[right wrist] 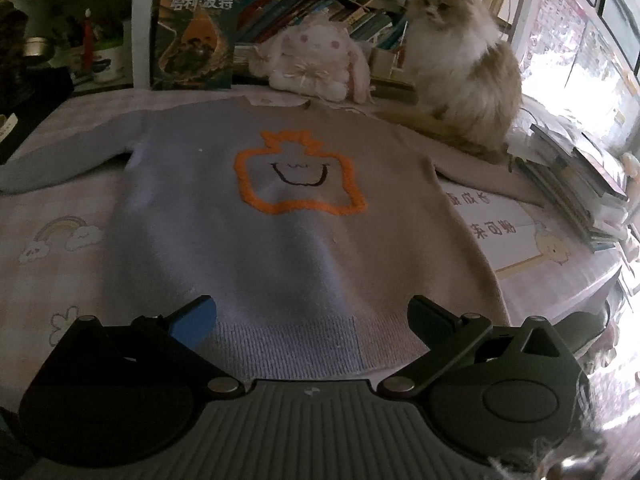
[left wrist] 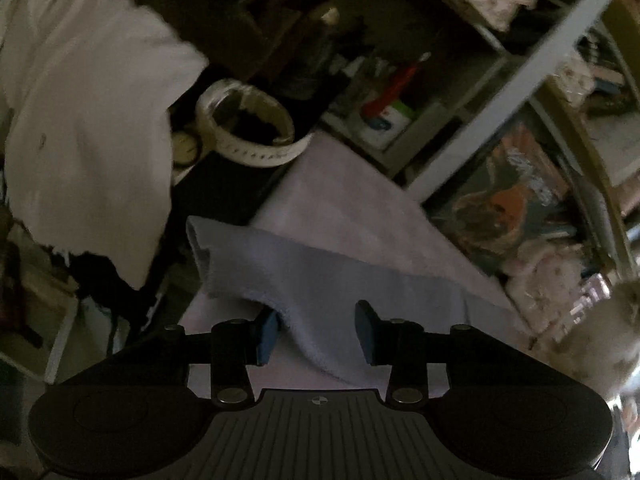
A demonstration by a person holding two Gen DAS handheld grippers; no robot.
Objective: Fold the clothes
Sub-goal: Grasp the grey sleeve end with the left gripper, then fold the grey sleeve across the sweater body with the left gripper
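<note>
Sweater [right wrist: 280, 240]: soft, limp knit | left gripper [left wrist: 316, 332] parted around sleeve cuff [left wrist: 224, 256] | right gripper [right wrist: 312, 320] parted over ribbed hem [right wrist: 288, 344], best pinched there.

Pink checked table cover [right wrist: 60, 276], rainbow and cloud print. Bookshelf [right wrist: 320, 4] behind, crammed with books; plush rabbit [right wrist: 316, 62] and long-haired cat [right wrist: 460, 64] before it. Book stack [right wrist: 576, 184] at right. Bright window [right wrist: 616, 8] far right; elsewhere dim.
</note>
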